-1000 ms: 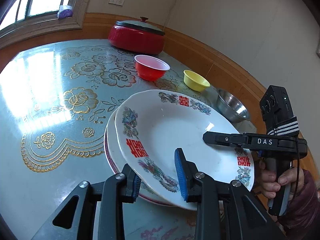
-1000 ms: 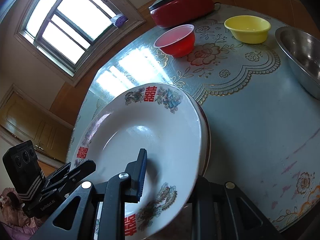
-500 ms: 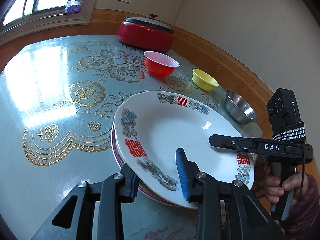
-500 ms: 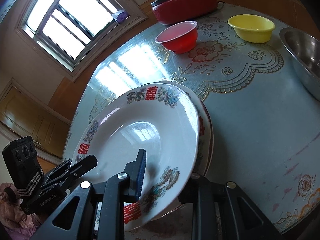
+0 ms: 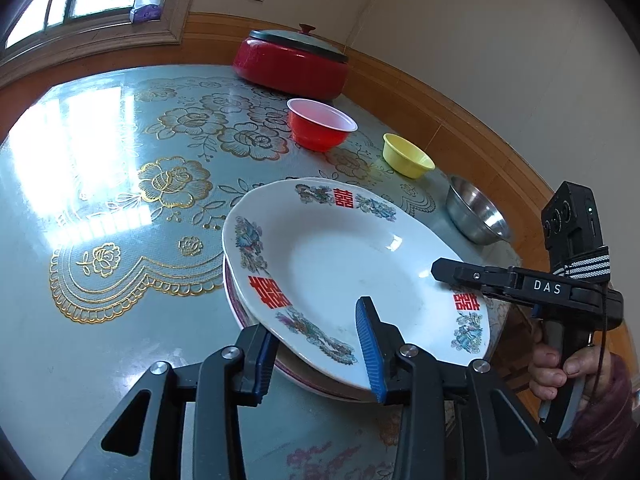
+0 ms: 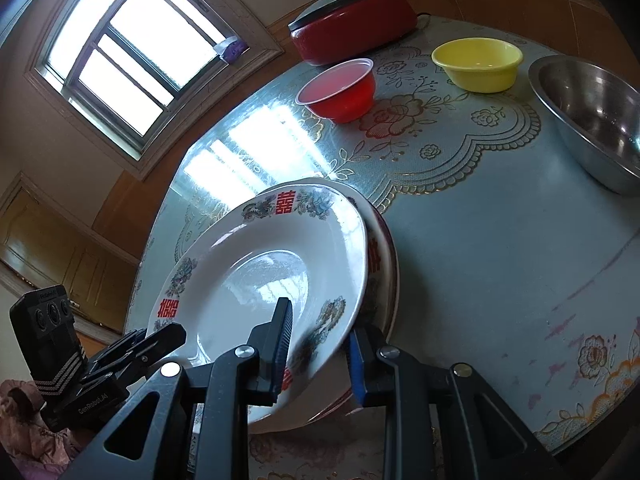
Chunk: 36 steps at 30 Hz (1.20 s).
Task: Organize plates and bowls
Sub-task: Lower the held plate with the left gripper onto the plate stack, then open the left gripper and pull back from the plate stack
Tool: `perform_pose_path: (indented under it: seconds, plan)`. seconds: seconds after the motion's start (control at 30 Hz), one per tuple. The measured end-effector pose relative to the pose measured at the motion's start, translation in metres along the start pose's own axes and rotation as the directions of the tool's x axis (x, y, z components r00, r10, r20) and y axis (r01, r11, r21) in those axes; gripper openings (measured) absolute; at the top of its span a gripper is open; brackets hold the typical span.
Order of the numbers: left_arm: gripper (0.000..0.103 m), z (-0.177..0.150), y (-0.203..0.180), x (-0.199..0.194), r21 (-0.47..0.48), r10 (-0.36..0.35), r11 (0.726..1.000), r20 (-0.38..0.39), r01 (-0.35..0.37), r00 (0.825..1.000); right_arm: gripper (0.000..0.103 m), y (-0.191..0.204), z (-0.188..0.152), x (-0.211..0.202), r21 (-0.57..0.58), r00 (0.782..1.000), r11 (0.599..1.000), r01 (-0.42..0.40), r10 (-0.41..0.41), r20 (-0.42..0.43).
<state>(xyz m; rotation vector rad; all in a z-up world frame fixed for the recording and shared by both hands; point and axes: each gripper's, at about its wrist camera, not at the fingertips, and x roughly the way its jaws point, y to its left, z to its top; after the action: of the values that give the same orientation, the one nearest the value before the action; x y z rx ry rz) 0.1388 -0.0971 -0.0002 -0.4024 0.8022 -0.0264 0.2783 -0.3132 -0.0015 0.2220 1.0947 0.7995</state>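
Note:
A white plate (image 5: 344, 264) with red characters and flower prints lies on top of a stack of plates (image 5: 236, 304) near the table's front edge. My left gripper (image 5: 316, 344) has its jaws astride the plate's near rim, one pad above and one below, with a gap between them. My right gripper (image 6: 316, 344) straddles the opposite rim of the same plate (image 6: 260, 272) in the same way; it also shows in the left wrist view (image 5: 460, 274). A red bowl (image 5: 320, 128), a yellow bowl (image 5: 406, 156) and a steel bowl (image 5: 476, 216) stand behind.
A red lidded pot (image 5: 292, 60) stands at the back of the round table (image 5: 100, 208) by the wall. The steel bowl sits close to the table's right edge. A window is at the far left.
The top plate has come down from a tilt and now lies nearly flat on the stack. Both grippers have moved with it and stay around its rim.

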Motion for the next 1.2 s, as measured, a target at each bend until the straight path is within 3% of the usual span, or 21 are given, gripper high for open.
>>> perform_pose_path:
  seconds: [0.3, 0.43, 0.6, 0.7, 0.8, 0.9, 1.0, 1.1, 1.2]
  plan:
    - [0.043, -0.01, 0.0, -0.01, 0.025, -0.068, 0.997, -0.014, 0.068, 0.998, 0.026, -0.008, 0.0, -0.009, 0.04, 0.999, 0.999, -0.006, 0.005, 0.038]
    - [0.041, -0.018, 0.003, -0.017, 0.047, -0.064, 0.997, -0.007, 0.065, 0.998, 0.025, -0.011, 0.001, -0.012, 0.051, 0.999, 0.999, -0.001, -0.001, 0.049]
    - [0.041, -0.021, 0.0, -0.037, 0.094, -0.128, 0.988, 0.075, 0.121, 0.989, 0.024, -0.014, 0.003, -0.022, 0.062, 0.997, 0.998, 0.021, -0.025, 0.075]
    - [0.041, -0.019, 0.0, -0.04, 0.098, -0.11, 0.99, 0.098, 0.1, 0.989, 0.023, -0.015, 0.007, -0.03, 0.061, 0.993, 0.998, 0.017, -0.024, 0.114]
    - [0.043, -0.016, 0.018, -0.028, -0.004, -0.067, 0.998, 0.067, 0.068, 0.995, 0.024, -0.017, 0.016, -0.03, 0.081, 0.99, 0.996, 0.021, -0.032, 0.136]
    - [0.046, -0.016, 0.033, -0.02, -0.073, -0.023, 0.997, 0.058, 0.028, 0.998, 0.034, -0.025, 0.022, -0.017, 0.123, 0.993, 0.992, 0.015, -0.03, 0.116]
    - [0.056, -0.016, 0.039, -0.013, -0.093, -0.002, 0.996, 0.044, 0.006, 0.999, 0.037, -0.034, 0.026, -0.003, 0.164, 0.997, 0.986, -0.012, -0.002, 0.083]
    - [0.058, -0.015, 0.038, -0.004, -0.096, -0.007, 0.995, 0.029, 0.01, 1.0, 0.038, -0.042, 0.03, 0.012, 0.185, 0.998, 0.983, -0.004, -0.008, 0.064]
    - [0.058, -0.013, 0.036, 0.007, -0.077, 0.015, 0.997, -0.001, -0.015, 1.0, 0.038, -0.047, 0.032, 0.027, 0.205, 0.999, 0.978, -0.044, 0.041, 0.022]
